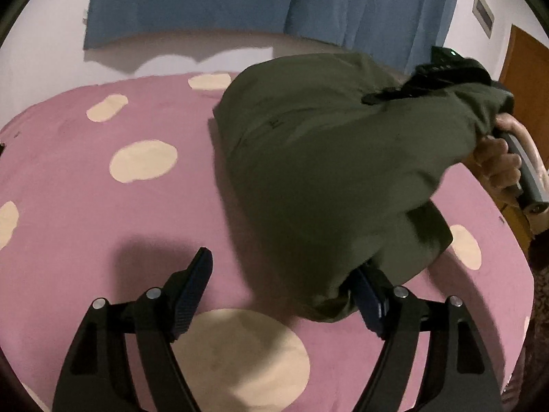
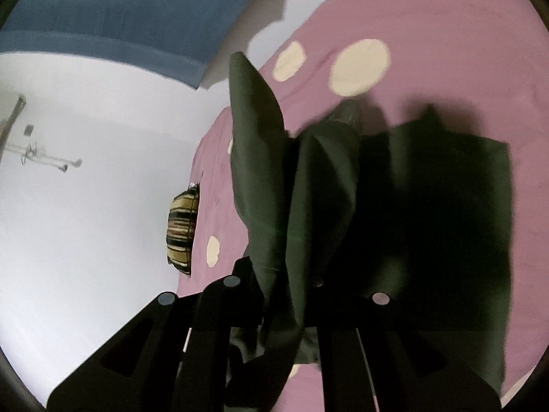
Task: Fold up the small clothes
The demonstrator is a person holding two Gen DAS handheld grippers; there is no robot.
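Note:
A dark green garment (image 1: 326,158) lies partly on the pink spotted bed (image 1: 85,189) and is lifted at its right end. My left gripper (image 1: 284,274) is open; its right finger (image 1: 369,304) is under the garment's near edge, its left finger (image 1: 195,285) is bare over the sheet. My right gripper (image 2: 284,281) is shut on the green garment (image 2: 308,206), whose folds hang between the fingers. In the left wrist view the right gripper's body (image 1: 446,72) holds the cloth's far right end up, with the person's hand (image 1: 497,161) on its handle.
A blue curtain (image 1: 274,0) hangs on the wall behind the bed. A wooden door (image 1: 528,79) stands at the right. A striped cushion (image 2: 182,230) sits at the bed's edge by a white wall (image 2: 85,189).

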